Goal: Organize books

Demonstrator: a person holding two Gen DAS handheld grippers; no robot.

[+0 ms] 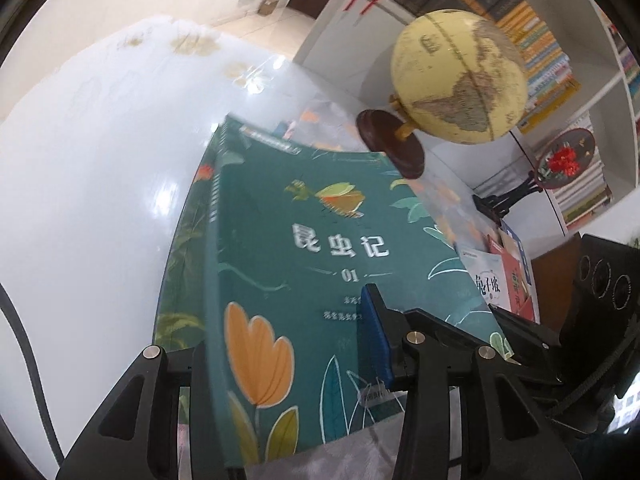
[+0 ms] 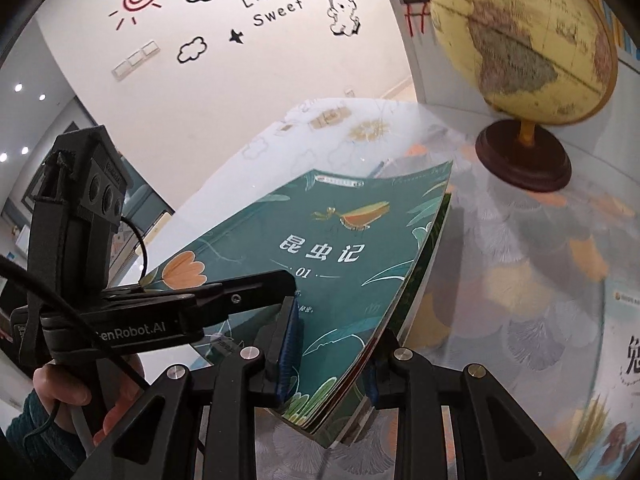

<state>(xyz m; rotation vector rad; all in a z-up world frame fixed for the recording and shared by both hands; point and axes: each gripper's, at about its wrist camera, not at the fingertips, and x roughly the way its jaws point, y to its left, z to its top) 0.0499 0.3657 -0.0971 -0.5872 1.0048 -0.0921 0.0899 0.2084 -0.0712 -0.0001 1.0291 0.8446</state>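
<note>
Both tongs, left tongs (image 1: 288, 344) and right tongs (image 2: 328, 364), pinch the green insect book (image 2: 340, 248) above the bench (image 2: 520, 280); it is not put away yet; other books (image 1: 504, 276) wait.

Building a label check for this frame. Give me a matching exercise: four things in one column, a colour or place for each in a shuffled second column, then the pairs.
Things
1. green book
2. globe
3. globe base
4. red embroidery hoop

Descriptions
A. dark brown, round, resting on the table
B. on a black stand against the shelves
C. pale yellow with muted map patches
D. clamped at its near corners by the left gripper and right gripper

Pairs: 1-D, 2-C, 3-A, 4-B
</note>
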